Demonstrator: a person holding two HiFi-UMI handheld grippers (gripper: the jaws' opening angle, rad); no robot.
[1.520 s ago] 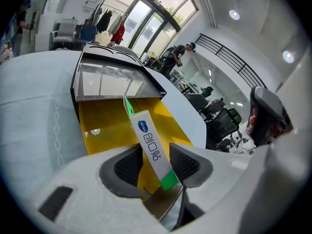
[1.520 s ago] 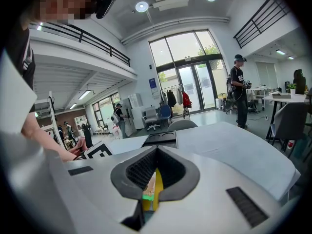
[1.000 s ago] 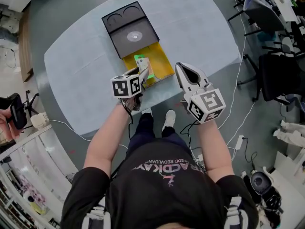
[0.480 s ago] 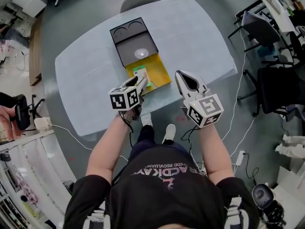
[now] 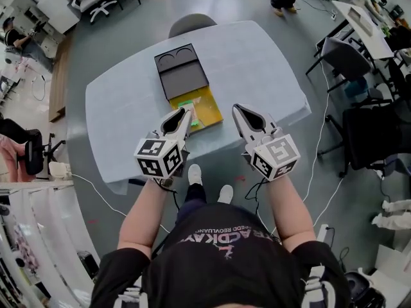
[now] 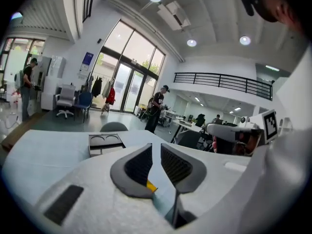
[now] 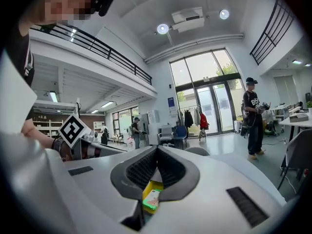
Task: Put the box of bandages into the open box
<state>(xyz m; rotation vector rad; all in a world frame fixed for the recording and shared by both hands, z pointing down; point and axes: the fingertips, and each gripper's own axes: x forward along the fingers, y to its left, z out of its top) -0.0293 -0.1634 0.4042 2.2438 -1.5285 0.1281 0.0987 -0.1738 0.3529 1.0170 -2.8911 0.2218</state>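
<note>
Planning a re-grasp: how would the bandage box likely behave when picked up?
The bandage box looks like a small printed carton: probably light, fairly stiff, yet crushable. Flat-sided, it shouldn't roll. It lies in the open box, whose walls may hinder a side grip.

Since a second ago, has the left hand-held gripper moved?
Yes: the left hand-held gripper has pulled back from the yellow open box toward the person, its jaws just closing with nothing between.
</note>
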